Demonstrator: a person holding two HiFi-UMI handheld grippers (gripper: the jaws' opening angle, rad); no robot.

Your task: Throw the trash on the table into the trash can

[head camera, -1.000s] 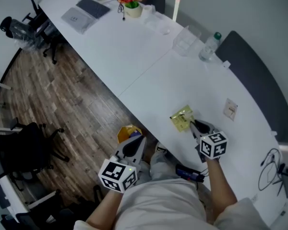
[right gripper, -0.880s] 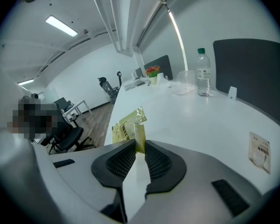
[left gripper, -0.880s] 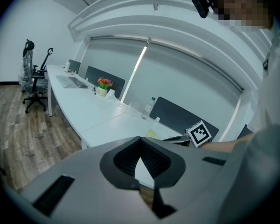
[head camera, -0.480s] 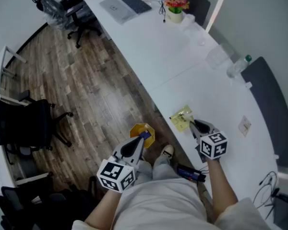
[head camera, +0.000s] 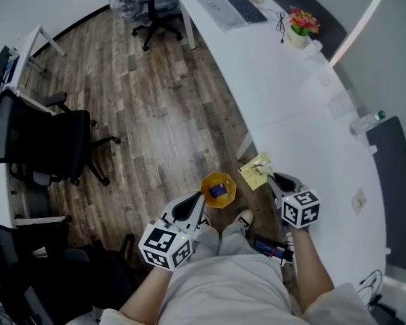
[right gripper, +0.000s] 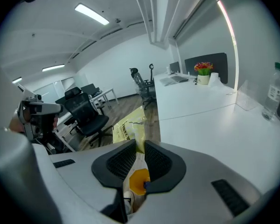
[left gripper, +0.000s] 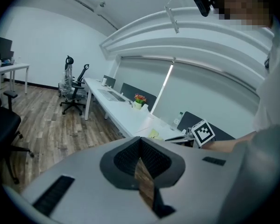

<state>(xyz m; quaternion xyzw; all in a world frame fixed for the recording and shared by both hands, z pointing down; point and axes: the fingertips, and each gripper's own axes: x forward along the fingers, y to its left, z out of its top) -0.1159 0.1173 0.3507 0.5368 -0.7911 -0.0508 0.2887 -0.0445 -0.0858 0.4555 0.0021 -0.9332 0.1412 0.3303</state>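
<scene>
**One flimsy wrapper, pinched and nearly at the bin**

One piece of trash is in play right now: a yellow wrapper point(head camera: 256, 171), thin crinkly film by the look of it. I'd guess it weighs next to nothing, flops wherever it isn't held, and is a bit slick. It can't break, so a firm pinch on an edge or corner is all it needs. It may flutter or cling when let go, though.

The right tool point(head camera: 277, 180) already has it that way. In the right gripper view the jaws sit narrow with the film squeezed between the pads, and most of the sheet sticks out past the tips. The left tool point(head camera: 197, 200) is closed up with nothing in it.

In the head view the wrapper sits a little right of lower centre, off the counter point(head camera: 311, 134) edge and over the floor. The orange trash can point(head camera: 218, 189) is just down and left of it in frame, with something blue already inside. I'd say the wrapper isn't over the can's mouth yet.
</scene>
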